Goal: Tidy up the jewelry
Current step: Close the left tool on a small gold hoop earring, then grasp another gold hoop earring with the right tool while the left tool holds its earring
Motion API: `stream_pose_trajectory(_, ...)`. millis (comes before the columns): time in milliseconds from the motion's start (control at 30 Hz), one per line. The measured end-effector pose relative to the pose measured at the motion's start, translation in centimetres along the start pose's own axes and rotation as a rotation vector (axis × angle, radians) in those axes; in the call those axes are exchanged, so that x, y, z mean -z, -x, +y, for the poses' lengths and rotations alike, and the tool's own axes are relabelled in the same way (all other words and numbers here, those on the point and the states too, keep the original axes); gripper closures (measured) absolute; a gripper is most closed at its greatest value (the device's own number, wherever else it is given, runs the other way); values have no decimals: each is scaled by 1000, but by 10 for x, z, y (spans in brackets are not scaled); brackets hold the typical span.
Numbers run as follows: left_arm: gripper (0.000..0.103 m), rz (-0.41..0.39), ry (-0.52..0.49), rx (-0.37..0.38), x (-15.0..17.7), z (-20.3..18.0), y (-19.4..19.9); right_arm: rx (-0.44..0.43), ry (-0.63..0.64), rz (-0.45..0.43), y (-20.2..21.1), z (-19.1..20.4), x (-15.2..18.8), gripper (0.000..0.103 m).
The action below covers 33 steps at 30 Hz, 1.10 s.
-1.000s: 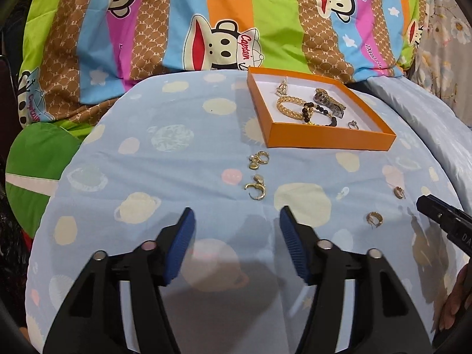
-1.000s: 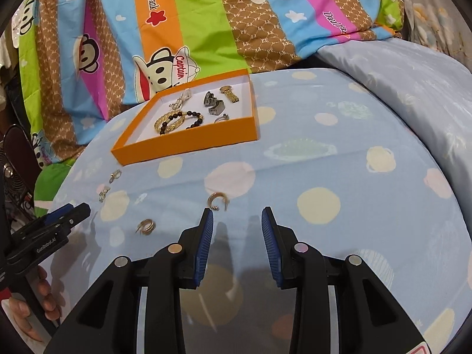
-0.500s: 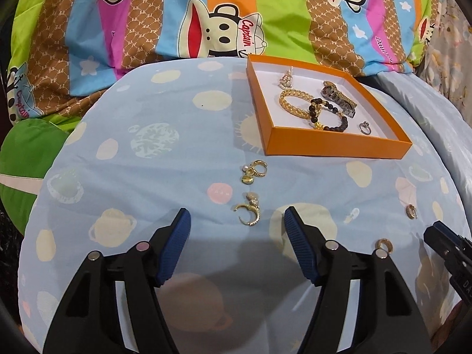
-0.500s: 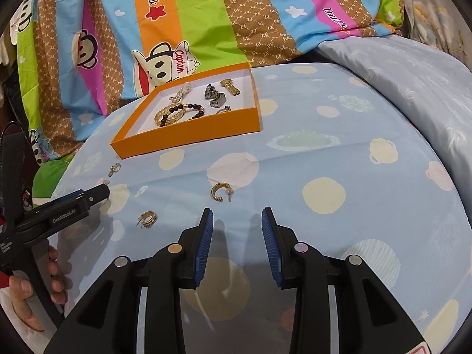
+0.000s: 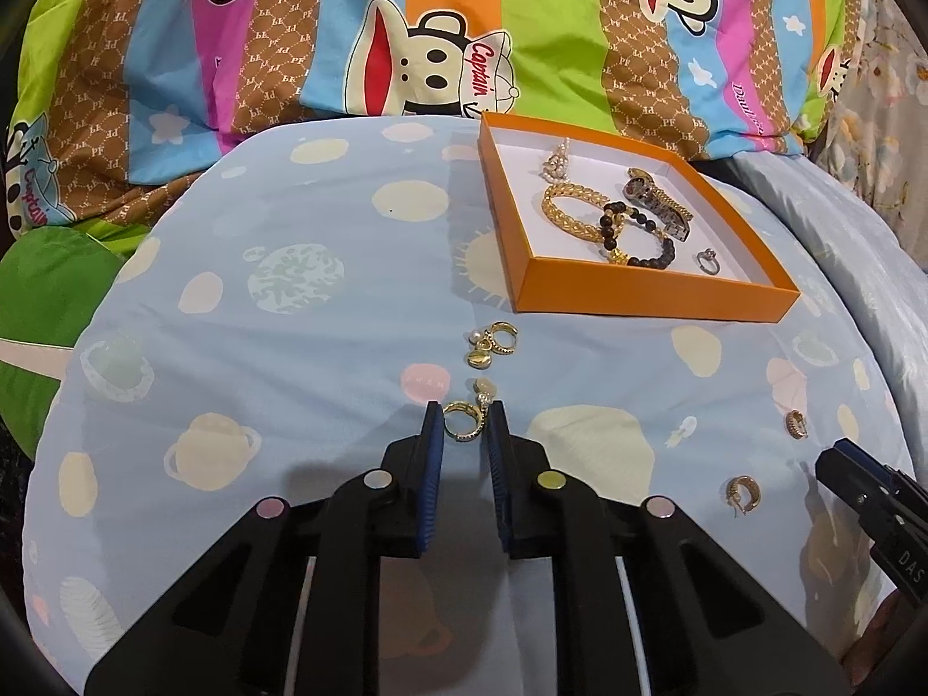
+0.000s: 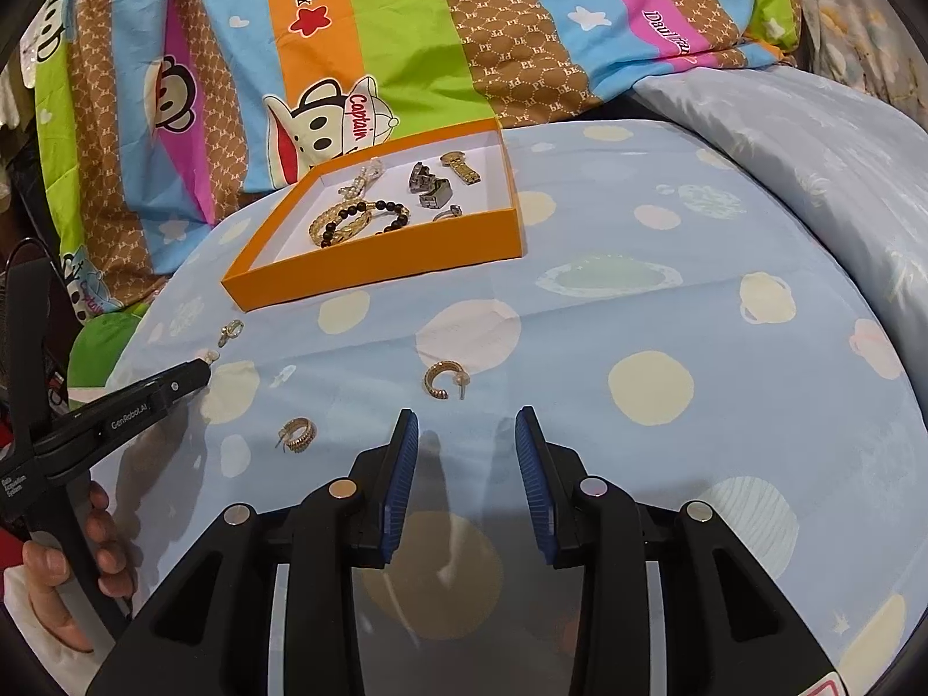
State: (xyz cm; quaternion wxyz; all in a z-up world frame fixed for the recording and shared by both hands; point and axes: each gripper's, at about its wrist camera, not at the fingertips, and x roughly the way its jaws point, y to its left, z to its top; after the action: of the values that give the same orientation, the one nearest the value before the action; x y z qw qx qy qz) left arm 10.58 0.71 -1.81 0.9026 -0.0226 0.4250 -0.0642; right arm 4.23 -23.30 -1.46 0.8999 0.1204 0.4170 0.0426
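Blue planet-print sheet point(image 5: 243, 313) carries orange tray point(image 5: 649, 301) at its far edge. Left gripper point(image 5: 464, 426) has its jaws nearly pinching hoop earring point(image 5: 461, 424), mid-sheet. It should squeeze gently and lift straight. Right gripper point(image 6: 464, 435) jaws are spread, empty.

Pale blue planet-print bedsheet point(image 5: 290, 301), striped cartoon-monkey quilt point(image 5: 325, 40) behind

Both grippers: black plastic arms w/ triangular cutouts, round silver rivets, ribbed blue pads point(image 5: 432, 481). Left gripper point(image 6: 174, 385) showing white "GenRobot.AI" lettering; bare-skinned hand point(image 6: 69, 568) showing beneath. Right gripper point(image 6: 464, 464) looking identical.
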Motion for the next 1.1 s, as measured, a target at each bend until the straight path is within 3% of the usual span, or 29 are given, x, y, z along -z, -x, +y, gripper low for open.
stream_pose_trajectory(567, 89, -41, 54, 45, 0, 10, 9, -31, 15, -10, -17, 16, -22, 68)
stream_pose_trajectory(933, 89, -37, 81, 8, 11, 37, 23, -275, 133, 108, -52, 123, -40, 68)
stream_pose_trajectory(1100, 88, -40, 114, -14, 15, 59, 27, -262, 171, 145, -80, 154, -47, 68)
